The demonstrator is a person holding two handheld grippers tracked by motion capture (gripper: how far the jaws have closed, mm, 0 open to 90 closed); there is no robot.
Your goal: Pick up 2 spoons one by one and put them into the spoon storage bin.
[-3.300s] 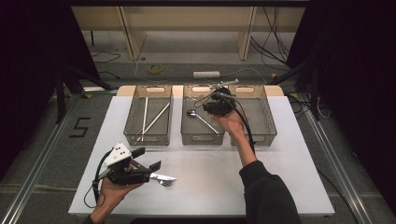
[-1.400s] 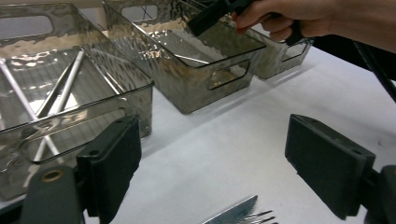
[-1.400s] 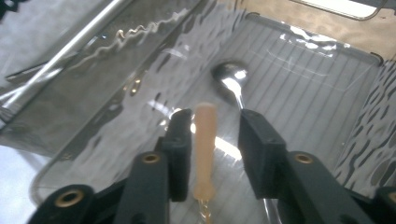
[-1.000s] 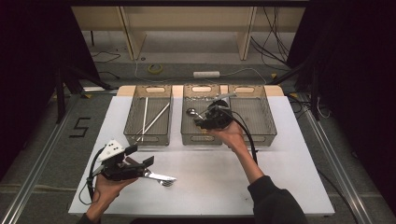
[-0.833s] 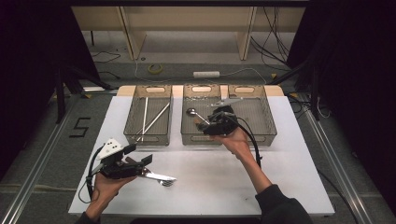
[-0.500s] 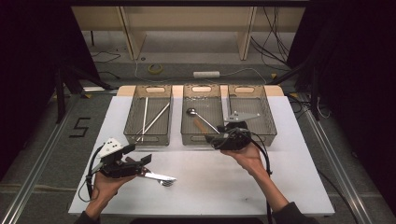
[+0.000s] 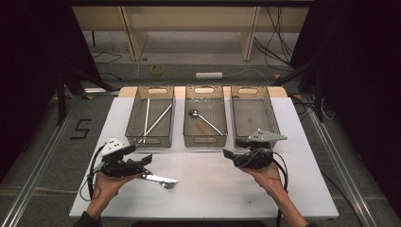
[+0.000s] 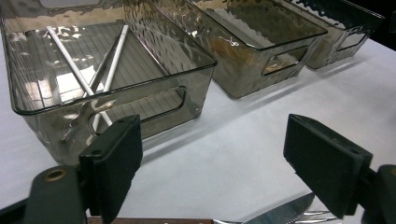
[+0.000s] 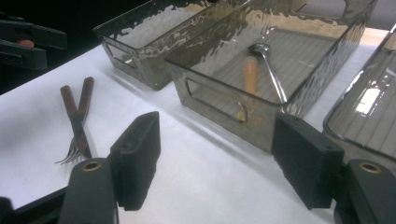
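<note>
Cutlery sorting looks partly done. High view: spoon (image 7: 204, 120) lies in the middle bin (image 7: 205, 141); fork (image 7: 161, 178) and knife wait at lower left by the left gripper (image 7: 142, 161). Left gripper view: jaws wide, empty. Right gripper view: right gripper (image 9: 224, 158) has just been opening, empty.

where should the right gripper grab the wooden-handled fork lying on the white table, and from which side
Grip the wooden-handled fork by its brown handle, coming straight down from above with the jaws across the handle's width. It lies flat on the white table, so only the sides offer purchase. A wooden-handled knife lies close alongside, converging toward the tines, so take the far handle end, where the gap is widest.
</note>
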